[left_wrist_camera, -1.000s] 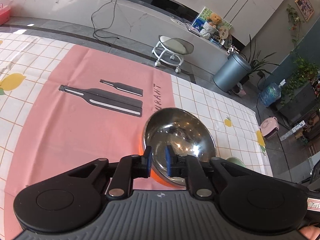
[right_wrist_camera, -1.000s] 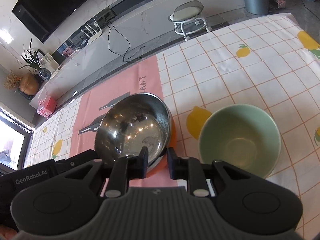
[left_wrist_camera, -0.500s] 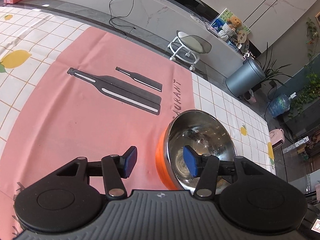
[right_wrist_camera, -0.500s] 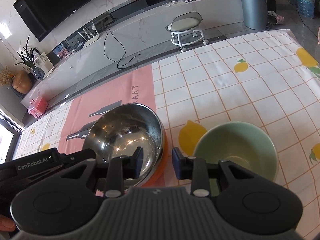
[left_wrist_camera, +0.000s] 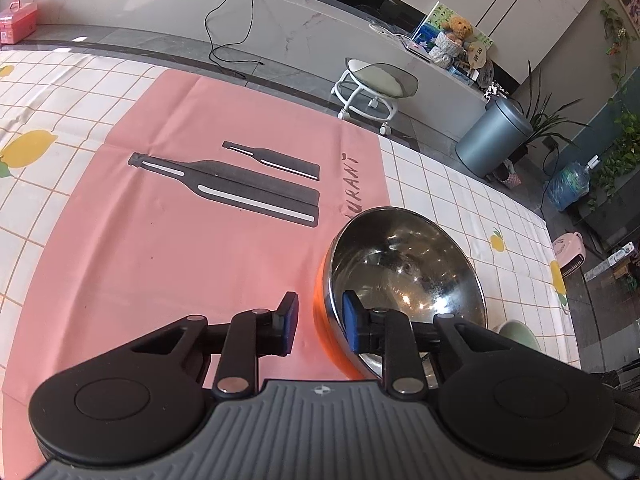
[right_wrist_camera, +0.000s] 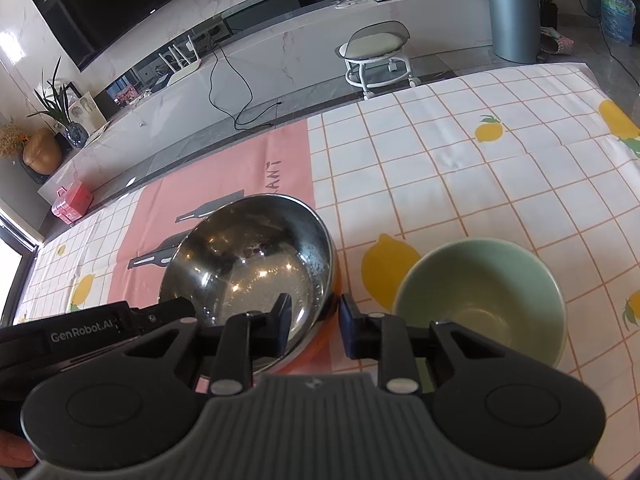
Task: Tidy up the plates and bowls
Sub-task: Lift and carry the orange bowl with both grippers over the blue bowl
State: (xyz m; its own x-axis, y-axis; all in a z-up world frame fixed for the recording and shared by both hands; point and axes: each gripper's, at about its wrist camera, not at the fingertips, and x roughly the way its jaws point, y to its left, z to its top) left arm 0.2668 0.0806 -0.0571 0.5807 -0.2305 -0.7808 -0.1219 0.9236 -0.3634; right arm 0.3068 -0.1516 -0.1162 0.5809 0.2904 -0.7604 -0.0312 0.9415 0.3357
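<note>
A steel bowl (left_wrist_camera: 404, 276) sits nested in an orange bowl (left_wrist_camera: 322, 320) on the pink mat. My left gripper (left_wrist_camera: 318, 320) is open, its jaws straddling the near left rim of both bowls without closing on them. In the right wrist view the steel bowl (right_wrist_camera: 252, 264) has my right gripper (right_wrist_camera: 314, 322) open over its near right rim, one finger inside and one outside. A pale green bowl (right_wrist_camera: 480, 300) stands empty just right of it; it also shows in the left wrist view (left_wrist_camera: 518, 330).
The pink mat (left_wrist_camera: 180, 220) with bottle prints lies on a checked lemon tablecloth (right_wrist_camera: 480, 168). The table's far edge drops to a grey floor with a white stool (right_wrist_camera: 376, 56) and a grey bin (right_wrist_camera: 514, 16). The left gripper body (right_wrist_camera: 80, 336) is at lower left.
Both grippers went from shut to open. The left opened wide, then narrowed around the bowl rim. The stacked bowls stay on the mat.
</note>
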